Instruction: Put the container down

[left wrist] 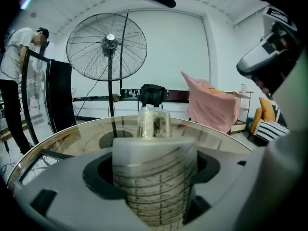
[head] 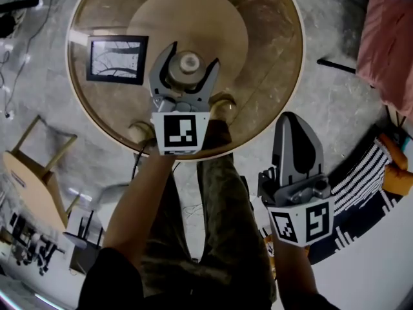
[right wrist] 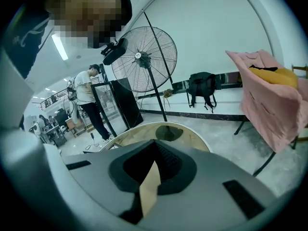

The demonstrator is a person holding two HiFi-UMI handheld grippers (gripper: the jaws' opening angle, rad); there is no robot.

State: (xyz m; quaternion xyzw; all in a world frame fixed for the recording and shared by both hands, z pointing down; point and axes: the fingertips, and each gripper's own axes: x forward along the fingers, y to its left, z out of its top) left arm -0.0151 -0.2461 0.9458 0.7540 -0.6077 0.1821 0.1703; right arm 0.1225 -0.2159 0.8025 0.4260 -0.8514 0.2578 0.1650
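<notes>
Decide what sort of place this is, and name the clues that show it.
Probably a workshop or warehouse-style work hall: a big industrial pedestal fan, a bare concrete floor and a tall plain white wall.

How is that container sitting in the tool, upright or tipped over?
Upright. The left gripper view shows the container standing vertical in the left tool; the head view looks down on its round top.

Container (left wrist: 155, 189) betw. L gripper (left wrist: 154, 150) jaws

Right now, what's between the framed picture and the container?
Head view: only bare glass tabletop and one jaw of the left tongs, shut on the container.
</notes>
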